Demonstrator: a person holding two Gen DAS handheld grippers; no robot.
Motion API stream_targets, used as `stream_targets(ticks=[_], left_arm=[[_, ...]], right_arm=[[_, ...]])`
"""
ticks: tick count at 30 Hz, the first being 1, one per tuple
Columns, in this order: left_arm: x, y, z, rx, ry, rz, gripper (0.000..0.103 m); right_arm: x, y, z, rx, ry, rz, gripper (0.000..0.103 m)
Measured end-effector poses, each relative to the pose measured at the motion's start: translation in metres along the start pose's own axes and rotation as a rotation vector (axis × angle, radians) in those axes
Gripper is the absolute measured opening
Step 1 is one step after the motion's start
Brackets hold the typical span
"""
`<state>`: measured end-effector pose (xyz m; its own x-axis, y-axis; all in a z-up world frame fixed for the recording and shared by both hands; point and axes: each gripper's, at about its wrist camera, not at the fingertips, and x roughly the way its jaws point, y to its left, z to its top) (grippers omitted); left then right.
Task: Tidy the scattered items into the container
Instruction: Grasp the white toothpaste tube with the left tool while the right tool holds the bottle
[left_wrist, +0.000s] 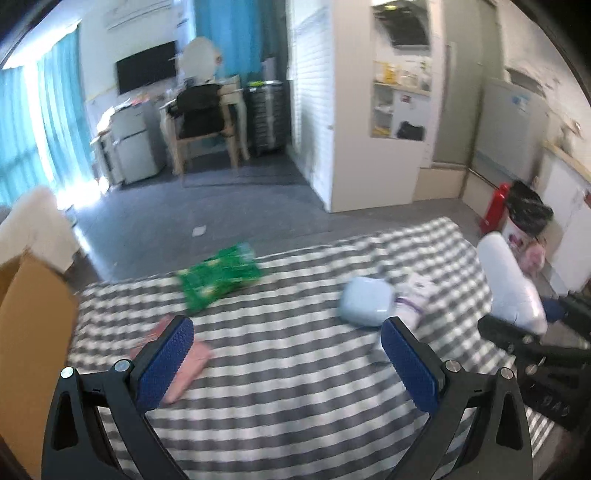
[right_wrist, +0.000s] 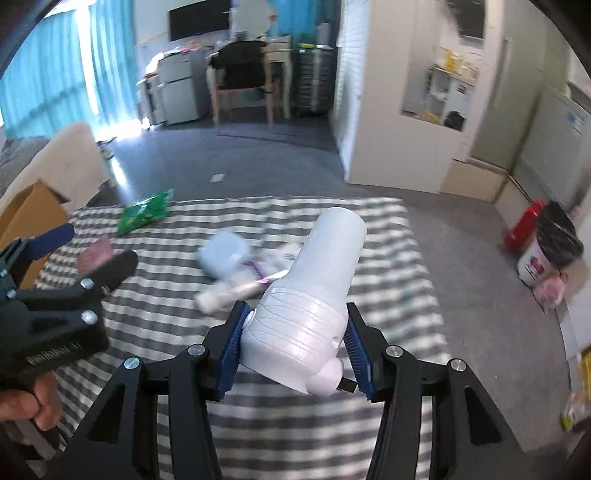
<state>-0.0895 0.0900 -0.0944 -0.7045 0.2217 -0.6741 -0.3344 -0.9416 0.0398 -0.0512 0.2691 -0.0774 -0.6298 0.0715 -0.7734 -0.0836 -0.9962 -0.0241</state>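
My right gripper (right_wrist: 293, 314) is shut on a white plastic appliance (right_wrist: 314, 295) and holds it above the grey-and-white striped cloth (right_wrist: 295, 424); the appliance also shows at the right of the left wrist view (left_wrist: 513, 288). My left gripper (left_wrist: 286, 325) is open and empty above the cloth (left_wrist: 277, 369). A green snack packet (left_wrist: 218, 277), a pink flat item (left_wrist: 184, 365), a pale blue case (left_wrist: 365, 301) and a white-purple packet (left_wrist: 410, 299) lie on the cloth. A cardboard box (left_wrist: 29, 332) stands at the left edge.
Beyond the cloth is grey floor with a desk and chair (left_wrist: 207, 122), a white partition wall (left_wrist: 354, 110), and a red extinguisher (left_wrist: 495, 206) beside a black-bagged bin (left_wrist: 524, 214) at the right. A cream sofa arm (right_wrist: 55, 158) is at the left.
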Motion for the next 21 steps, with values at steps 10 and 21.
stream_targets(ticks=[10,21], left_arm=[[0.042,-0.056,0.002,0.064,0.072,-0.117,0.098],[0.07,-0.068,-0.005,0.099,0.155,-0.133,0.058]], right_arm=[[0.001,-0.042,-0.005,0.072,0.011,-0.025,0.051],[0.011,-0.042,0.001,0.083,0.017,-0.017,0.051]])
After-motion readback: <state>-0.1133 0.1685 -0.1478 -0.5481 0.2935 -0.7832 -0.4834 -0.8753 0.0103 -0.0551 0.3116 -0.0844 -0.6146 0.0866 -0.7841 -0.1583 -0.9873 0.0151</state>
